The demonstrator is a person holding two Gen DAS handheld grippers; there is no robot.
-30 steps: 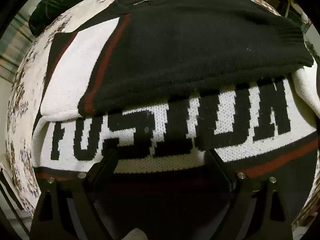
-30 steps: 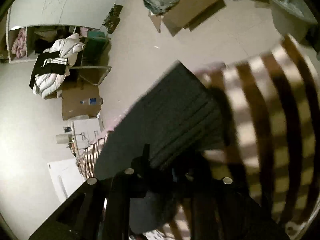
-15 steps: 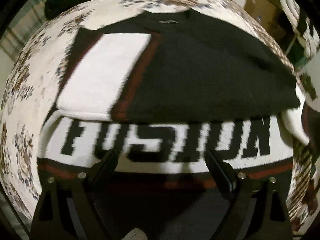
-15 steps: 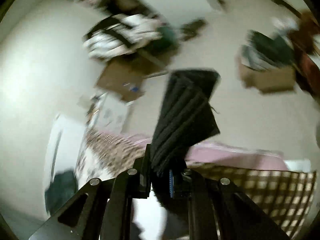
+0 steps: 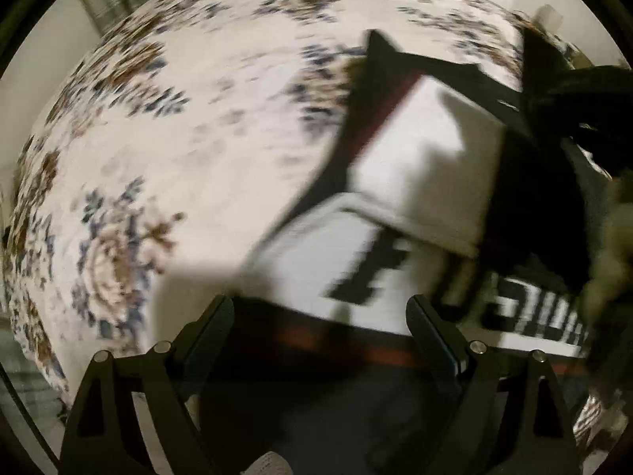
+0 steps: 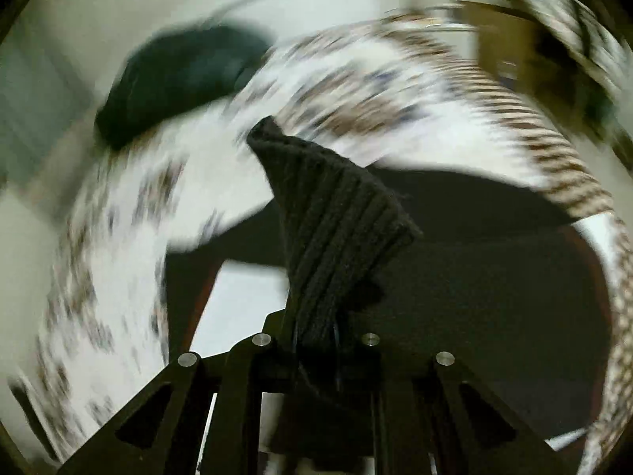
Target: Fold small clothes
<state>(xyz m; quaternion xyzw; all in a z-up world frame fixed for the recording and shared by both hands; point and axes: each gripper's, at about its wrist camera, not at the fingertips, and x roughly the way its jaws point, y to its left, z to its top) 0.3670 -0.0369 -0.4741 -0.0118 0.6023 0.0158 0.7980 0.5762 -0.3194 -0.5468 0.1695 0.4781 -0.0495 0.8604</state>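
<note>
A black, white and red knit sweater [image 5: 419,150] with block letters lies on a floral bedspread [image 5: 166,150], at the right of the left wrist view. My left gripper [image 5: 320,316] hangs open over the sweater's lower left corner, with nothing between its fingers. In the right wrist view my right gripper [image 6: 316,340] is shut on a black ribbed end of the sweater [image 6: 336,217], which sticks up out of the jaws. Below it lie the sweater's black body [image 6: 494,285] and a white panel [image 6: 245,297]. Both views are motion-blurred.
A dark green garment [image 6: 178,75] lies at the far end of the bedspread. A brown-striped border [image 6: 554,150] runs along the bedspread's right side. Pale wall or floor shows beyond the bed's edges. A dark blurred shape [image 5: 573,91] hangs over the sweater's upper right.
The left gripper has slid left, so the sweater now sits at the right of its view. The right gripper has swung from facing the room to facing the bed, still gripping the black ribbed end.
</note>
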